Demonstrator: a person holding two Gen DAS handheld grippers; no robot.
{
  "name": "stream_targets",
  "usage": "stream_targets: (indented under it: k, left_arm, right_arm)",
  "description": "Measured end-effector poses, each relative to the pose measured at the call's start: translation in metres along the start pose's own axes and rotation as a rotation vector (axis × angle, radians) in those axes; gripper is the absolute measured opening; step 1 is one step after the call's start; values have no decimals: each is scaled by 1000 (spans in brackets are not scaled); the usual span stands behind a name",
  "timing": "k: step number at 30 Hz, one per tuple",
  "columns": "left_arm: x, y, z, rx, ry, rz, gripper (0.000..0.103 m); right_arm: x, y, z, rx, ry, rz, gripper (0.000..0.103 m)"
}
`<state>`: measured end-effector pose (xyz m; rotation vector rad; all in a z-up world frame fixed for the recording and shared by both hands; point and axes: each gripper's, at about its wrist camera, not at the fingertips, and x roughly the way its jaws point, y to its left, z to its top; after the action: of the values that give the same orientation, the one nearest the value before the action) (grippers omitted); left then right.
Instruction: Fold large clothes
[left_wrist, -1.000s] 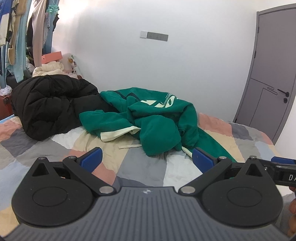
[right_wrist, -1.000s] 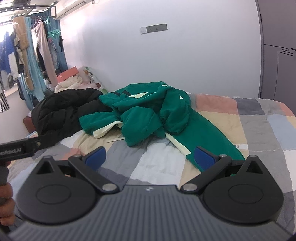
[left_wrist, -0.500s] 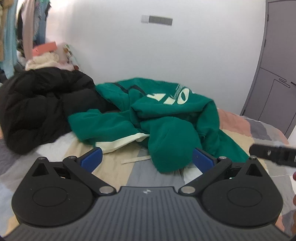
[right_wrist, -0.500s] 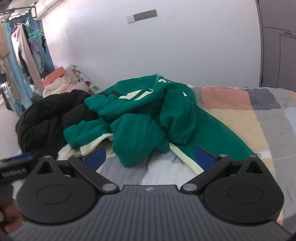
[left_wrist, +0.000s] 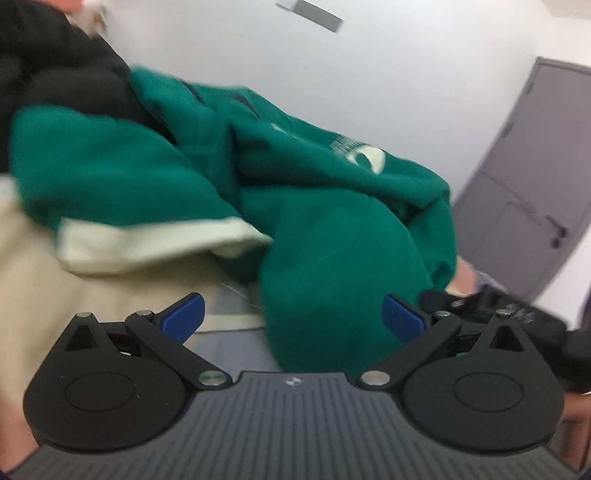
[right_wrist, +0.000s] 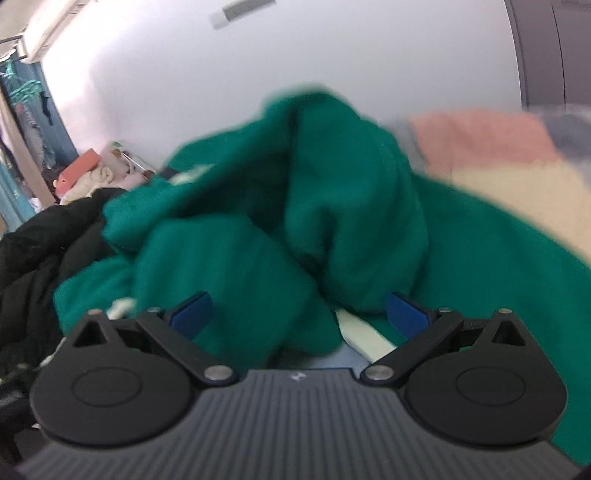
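Note:
A crumpled green garment (left_wrist: 325, 221) with cream trim and cream lettering lies in a heap on the patchwork bed cover. It fills most of both views, blurred by motion. My left gripper (left_wrist: 293, 319) is open, its blue pads spread, with a rounded green fold just ahead between them. Over the same green garment (right_wrist: 295, 221) my right gripper (right_wrist: 299, 312) is also open, a cream stripe (right_wrist: 364, 338) lying near its right pad. Neither gripper holds cloth. The other gripper's black body (left_wrist: 498, 314) shows at the right of the left wrist view.
A black puffy coat (right_wrist: 33, 258) lies left of the green heap, also at top left as the black coat (left_wrist: 62, 62). The bed cover (right_wrist: 491, 147) has pink, cream and grey patches. A white wall stands behind, a grey door (left_wrist: 524, 206) to the right, and hanging clothes (right_wrist: 22, 110) far left.
Both grippers have moved in close and low toward the green garment, which now fills the views. Both stay open. The garment itself has not moved.

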<state>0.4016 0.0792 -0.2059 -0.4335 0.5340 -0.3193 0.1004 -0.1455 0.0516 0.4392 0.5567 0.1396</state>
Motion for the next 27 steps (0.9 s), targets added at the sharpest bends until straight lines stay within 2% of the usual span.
stream_targets:
  k: [3, 5, 6, 9, 13, 18, 23, 27]
  left_arm:
    - [23, -2, -7, -37, -2, -83, 94]
    - [37, -4, -8, -46, 7, -134, 78]
    - [42, -6, -10, -46, 13, -150, 67]
    - [53, -13, -10, -8, 28, -137, 47]
    - [56, -15, -13, -32, 25, -158, 31]
    - [28, -17, -16, -104, 28, -193, 19]
    - [-20, -59, -17, -36, -3, -244, 16]
    - [-78, -90, -29, 26, -27, -270, 16]
  right_arm:
    - [15, -11, -8, 8, -2, 49, 103]
    - [19, -15, -7, 9, -22, 69, 103]
    - [20, -16, -7, 10, -31, 81, 103]
    - [20, -19, -9, -2, -48, 104, 103]
    - [18, -27, -16, -19, -44, 102, 103]
    - [1, -26, -17, -64, -71, 89, 103]
    - [-40, -25, -8, -92, -166, 99, 103]
    - [-80, -33, -2, -66, -194, 102, 103]
